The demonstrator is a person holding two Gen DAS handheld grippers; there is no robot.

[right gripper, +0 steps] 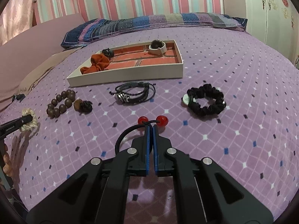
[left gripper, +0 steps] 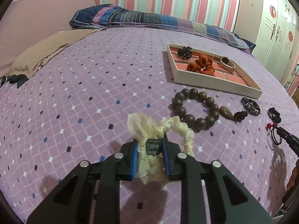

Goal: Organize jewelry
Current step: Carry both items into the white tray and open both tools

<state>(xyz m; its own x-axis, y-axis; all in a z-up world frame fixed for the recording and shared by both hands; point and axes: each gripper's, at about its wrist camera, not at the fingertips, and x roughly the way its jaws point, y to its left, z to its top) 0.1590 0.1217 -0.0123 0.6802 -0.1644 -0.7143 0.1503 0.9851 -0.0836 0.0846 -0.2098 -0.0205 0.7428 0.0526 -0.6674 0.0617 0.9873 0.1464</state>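
My left gripper (left gripper: pixel 150 145) is shut on a cream scrunchie (left gripper: pixel 168 127), held just above the purple bedspread; it also shows in the right wrist view (right gripper: pixel 29 122). My right gripper (right gripper: pixel 150 127) is shut on a black hair tie with two red beads (right gripper: pixel 161 120), seen small in the left wrist view (left gripper: pixel 274 132). A white tray (right gripper: pixel 130 74) with a brick-pattern floor holds an orange scrunchie (right gripper: pixel 97 63), a black claw clip (right gripper: pixel 108 52) and a white bracelet (right gripper: pixel 158 47). A brown bead bracelet (left gripper: pixel 194 110) lies in front of the tray.
A black cord bracelet (right gripper: pixel 134 93) and a black scrunchie (right gripper: pixel 205 100) lie on the bedspread (right gripper: pixel 224 140) near the tray. A patterned pillow (right gripper: pixel 149 26) lies at the back, a tan cloth (left gripper: pixel 46 50) at the left, a white wardrobe (right gripper: pixel 271 15) at the right.
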